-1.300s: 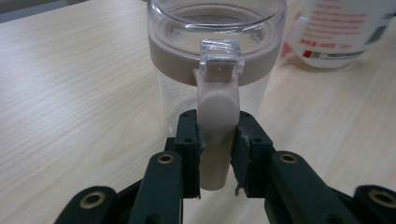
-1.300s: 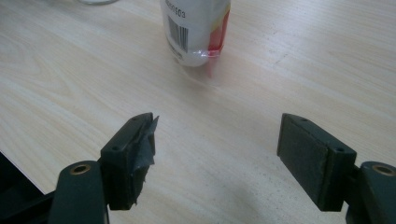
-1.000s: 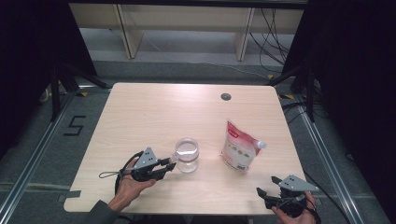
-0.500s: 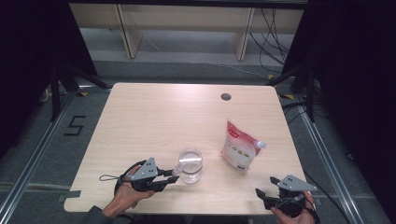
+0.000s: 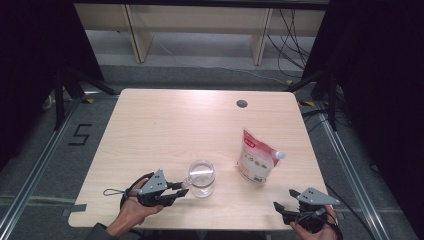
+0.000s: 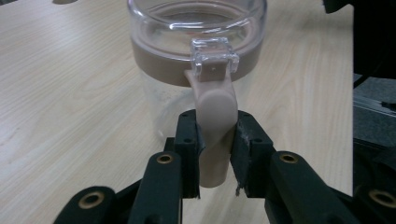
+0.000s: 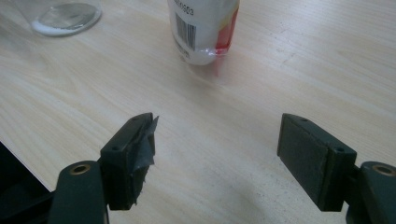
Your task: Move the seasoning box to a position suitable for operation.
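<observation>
A clear glass jar [image 5: 201, 177] with a beige band and a beige latch tab [image 6: 215, 107] stands near the table's front edge. My left gripper [image 5: 181, 190] lies level at the jar's left, its jaws shut on that tab [image 6: 215, 140]. A white and red spouted pouch [image 5: 256, 161] stands upright to the right of the jar. My right gripper [image 5: 280, 209] rests at the front right corner, open and empty [image 7: 217, 140], pointing toward the pouch [image 7: 203, 28], with the jar's base [image 7: 65, 18] beyond it to the left.
The light wooden table [image 5: 175, 125] has a round cable hole [image 5: 242, 103] near its far edge. Dark curtains flank both sides, and floor rails run along the table's left and right.
My left gripper and the jar have shifted a little toward the table's front edge. The right gripper and the pouch have stayed where they were.
</observation>
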Demonstrator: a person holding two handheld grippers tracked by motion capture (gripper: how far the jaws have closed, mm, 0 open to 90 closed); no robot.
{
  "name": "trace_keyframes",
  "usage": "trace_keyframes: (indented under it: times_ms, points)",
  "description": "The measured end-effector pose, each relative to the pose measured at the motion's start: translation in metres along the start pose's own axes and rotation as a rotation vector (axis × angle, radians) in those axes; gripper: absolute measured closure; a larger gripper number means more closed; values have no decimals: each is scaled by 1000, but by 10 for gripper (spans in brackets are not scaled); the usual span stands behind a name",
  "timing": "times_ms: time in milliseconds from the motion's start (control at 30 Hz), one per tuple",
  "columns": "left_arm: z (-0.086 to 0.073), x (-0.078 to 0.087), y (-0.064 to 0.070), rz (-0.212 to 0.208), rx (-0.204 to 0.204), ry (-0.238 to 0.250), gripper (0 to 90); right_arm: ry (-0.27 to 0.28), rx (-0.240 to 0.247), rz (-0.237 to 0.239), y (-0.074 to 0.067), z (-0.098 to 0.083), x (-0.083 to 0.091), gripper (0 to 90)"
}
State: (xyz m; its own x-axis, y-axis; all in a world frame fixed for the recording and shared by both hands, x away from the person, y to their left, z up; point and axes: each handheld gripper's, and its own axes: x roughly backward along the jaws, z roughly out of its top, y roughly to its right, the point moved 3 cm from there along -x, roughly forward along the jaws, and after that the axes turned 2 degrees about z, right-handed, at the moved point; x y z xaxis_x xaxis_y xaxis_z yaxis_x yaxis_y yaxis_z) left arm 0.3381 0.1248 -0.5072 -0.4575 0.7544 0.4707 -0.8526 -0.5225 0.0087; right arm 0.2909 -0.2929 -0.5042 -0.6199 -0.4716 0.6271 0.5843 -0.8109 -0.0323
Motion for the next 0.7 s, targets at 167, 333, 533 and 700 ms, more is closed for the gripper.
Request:
trace_keyframes:
  times_ms: [167, 333, 533, 700]
  points:
    - [-1, 5, -9, 114, 26, -12, 728, -9, -2, 2, -1, 0, 0, 285]
    - [-1, 6, -13, 139, 0, -10, 737, -2, 2, -1, 0, 0, 0, 285]
    - [-3, 5, -14, 113, 27, -1, 738, 0, 0, 11, 0, 0, -1, 285]
    - [-2, 2, -16, 100, 16, 17, 738, 6, 14, -7, 4, -1, -1, 285]
